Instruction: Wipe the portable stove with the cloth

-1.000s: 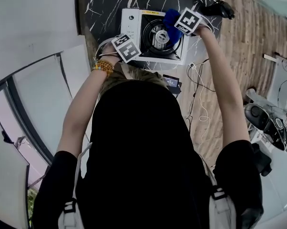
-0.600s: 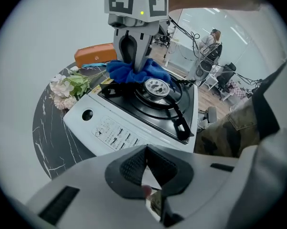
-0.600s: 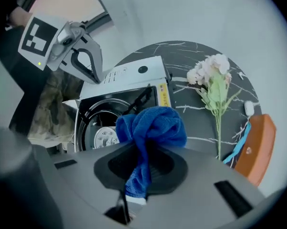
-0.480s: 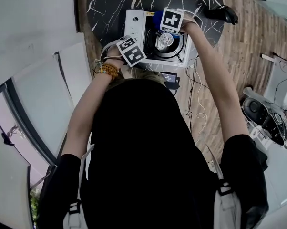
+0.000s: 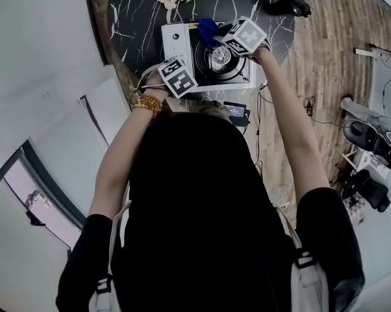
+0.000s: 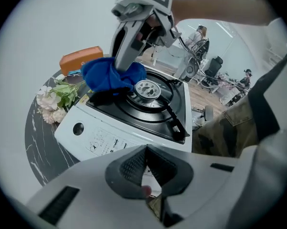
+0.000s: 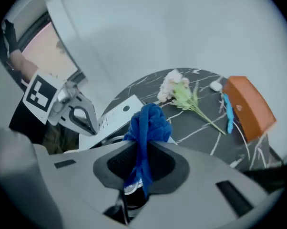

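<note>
One cloth [image 7: 150, 120] in right hand-held gripper [image 7: 142, 162]

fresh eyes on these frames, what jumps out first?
The blue cloth, bunched and pinched in the right gripper at the far-left corner of the portable stove; its jaws have just eased open slightly with the cloth between them. Next, the stove's white body against the dark marbled table, and the left gripper, shut and empty, by the stove's near edge.

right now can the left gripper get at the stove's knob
Probably yes: the left gripper sits right by the stove, nothing covers its knob, and the cloth is off past the burner.
</note>
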### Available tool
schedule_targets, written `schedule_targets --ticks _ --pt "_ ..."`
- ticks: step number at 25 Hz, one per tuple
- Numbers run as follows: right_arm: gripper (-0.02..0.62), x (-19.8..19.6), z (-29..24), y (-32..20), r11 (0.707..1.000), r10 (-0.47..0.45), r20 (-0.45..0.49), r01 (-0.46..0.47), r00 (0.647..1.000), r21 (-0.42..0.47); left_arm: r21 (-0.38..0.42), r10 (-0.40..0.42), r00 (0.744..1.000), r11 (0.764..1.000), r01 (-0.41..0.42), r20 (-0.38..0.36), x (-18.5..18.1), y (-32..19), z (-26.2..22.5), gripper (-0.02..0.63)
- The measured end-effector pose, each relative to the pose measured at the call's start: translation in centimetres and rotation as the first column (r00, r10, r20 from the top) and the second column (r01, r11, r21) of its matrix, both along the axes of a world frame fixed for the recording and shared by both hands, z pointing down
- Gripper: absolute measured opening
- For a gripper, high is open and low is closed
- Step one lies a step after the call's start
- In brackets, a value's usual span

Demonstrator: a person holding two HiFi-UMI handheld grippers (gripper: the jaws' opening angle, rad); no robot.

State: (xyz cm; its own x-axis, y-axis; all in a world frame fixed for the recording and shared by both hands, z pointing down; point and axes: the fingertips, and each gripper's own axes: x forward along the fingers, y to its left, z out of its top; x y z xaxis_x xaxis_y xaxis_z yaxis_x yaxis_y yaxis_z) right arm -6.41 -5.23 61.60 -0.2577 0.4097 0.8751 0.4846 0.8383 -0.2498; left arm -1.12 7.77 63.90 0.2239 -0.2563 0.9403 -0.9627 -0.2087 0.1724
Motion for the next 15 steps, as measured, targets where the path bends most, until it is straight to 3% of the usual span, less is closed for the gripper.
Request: schedule_targets --ticks 2,4,6,8,11,13,15 --pt "0.052 2.2 -1.6 -1.1 0.988 0.152 0.051 -0.152 0.987 0.008 0.010 0.074 0.997 0.997 -0.074 -0.014 0.2 -0.1 0.2 0.006" --pt "0.052 5.8 -1.9 -0.5 0.983 0.160 0.025 -0.162 0.987 0.088 0.003 0.173 0.984 0.985 -0.173 -0.036 0.4 0.1 0.3 0.006" --pt "0.052 8.8 -0.7 1.2 0.984 0.068 -0.069 -0.055 0.995 0.169 -0.011 0.256 0.965 0.966 -0.257 -0.063 0.5 0.2 0.0 0.006" --pt "0.052 10.0 1.3 2.8 0.973 -0.037 -0.189 0.078 0.981 0.218 -0.007 0.328 0.941 0.944 -0.329 -0.082 0.5 -0.1 -0.2 0.006" --pt "0.052 9.5 3.4 3.5 0.957 -0.070 -0.303 0.150 0.951 0.249 0.014 0.429 0.898 0.903 -0.429 -0.101 0.9 -0.1 -0.3 0.006" --pt "0.052 8.5 3.5 1.7 0.958 0.021 -0.319 0.072 0.948 0.278 0.031 0.479 0.870 0.877 -0.479 -0.119 1.0 0.0 -0.2 0.006" --pt "0.052 8.2 3.8 1.4 0.973 0.190 -0.319 -0.134 0.929 0.190 0.046 0.506 0.850 0.862 -0.505 -0.148 0.8 -0.2 -0.2 0.006"
